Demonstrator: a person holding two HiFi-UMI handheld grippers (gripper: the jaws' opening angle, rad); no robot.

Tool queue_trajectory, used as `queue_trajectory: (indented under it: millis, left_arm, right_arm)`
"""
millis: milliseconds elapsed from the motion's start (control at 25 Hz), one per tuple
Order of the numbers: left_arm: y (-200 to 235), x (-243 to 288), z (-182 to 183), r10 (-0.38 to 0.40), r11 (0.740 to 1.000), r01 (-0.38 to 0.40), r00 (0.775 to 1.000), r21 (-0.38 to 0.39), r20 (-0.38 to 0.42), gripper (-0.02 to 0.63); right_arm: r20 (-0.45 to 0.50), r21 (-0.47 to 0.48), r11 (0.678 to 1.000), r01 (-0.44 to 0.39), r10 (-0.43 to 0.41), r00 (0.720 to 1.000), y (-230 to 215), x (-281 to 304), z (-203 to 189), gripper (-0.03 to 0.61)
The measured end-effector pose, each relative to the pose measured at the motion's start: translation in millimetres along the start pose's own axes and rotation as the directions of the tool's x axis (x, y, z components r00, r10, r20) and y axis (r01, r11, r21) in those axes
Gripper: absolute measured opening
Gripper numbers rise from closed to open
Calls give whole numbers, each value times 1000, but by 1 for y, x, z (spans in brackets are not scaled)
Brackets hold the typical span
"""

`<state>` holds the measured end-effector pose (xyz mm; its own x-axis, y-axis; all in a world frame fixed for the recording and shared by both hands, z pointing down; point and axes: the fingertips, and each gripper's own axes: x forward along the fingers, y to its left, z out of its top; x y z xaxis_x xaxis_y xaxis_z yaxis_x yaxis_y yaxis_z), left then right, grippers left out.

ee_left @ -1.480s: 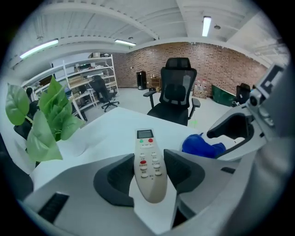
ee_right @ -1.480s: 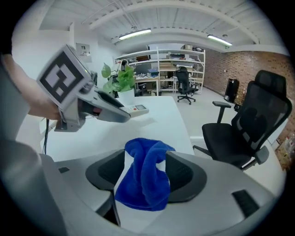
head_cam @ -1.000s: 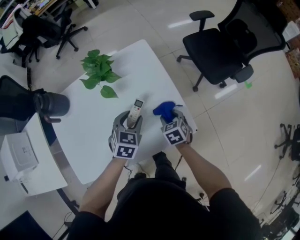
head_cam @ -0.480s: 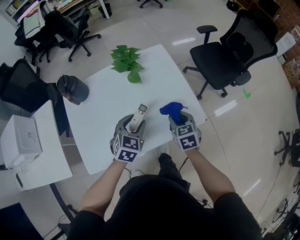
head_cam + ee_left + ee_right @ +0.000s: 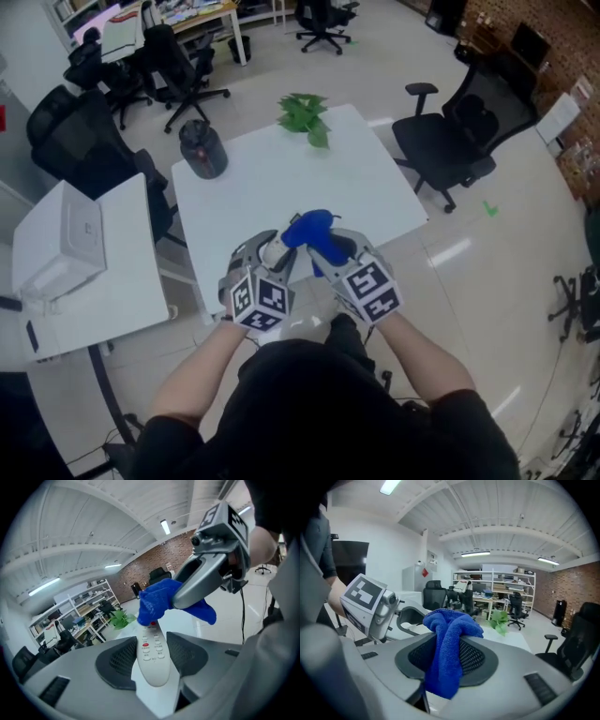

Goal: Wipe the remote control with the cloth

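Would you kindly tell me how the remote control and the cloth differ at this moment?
The remote control is white, rigid and straight; the cloth is blue, soft and bunched. The remote control is clamped in the left gripper; the cloth sits in the right gripper, whose jaws have just been closing on it. Both are gripped, and the cloth meets the remote control's far end.

Blue cloth; white remote, red button; green plant.

Table middle bare, plant at far edge, dark object far-left corner
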<state>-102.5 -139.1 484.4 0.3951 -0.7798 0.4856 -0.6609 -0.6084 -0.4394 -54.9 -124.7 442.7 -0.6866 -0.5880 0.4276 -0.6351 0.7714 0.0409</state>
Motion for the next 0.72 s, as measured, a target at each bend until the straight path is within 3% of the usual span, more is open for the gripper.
queue_trajectory:
  millis: [240,320,440,560,720]
  left_arm:
    - [-8,-42,4,27,984,-29,1000,175,14,207]
    - [-15,-46,9,31,964,-35,999,262,20,207]
    - [-26,-48,18,43,915,-56,998,399,40,206]
    - [-38,-54,31,46,886,-73,997,457,69,206]
    - [-47,-56,41,45,898,-75,996,433,80,206]
  right_arm:
    - [-73,-118,975,-188,181,981,74,4,22,140]
    - [-130,-157,956,-249,230,965,86,2,19,135]
    - [-195,-172,938,-302,268,943,84,-4,11,129]
    - [-223,-147,952,-267,231,947,59,-15,1,114]
    - [-208,-105,982,-156,132,969,7,-30,-9,112]
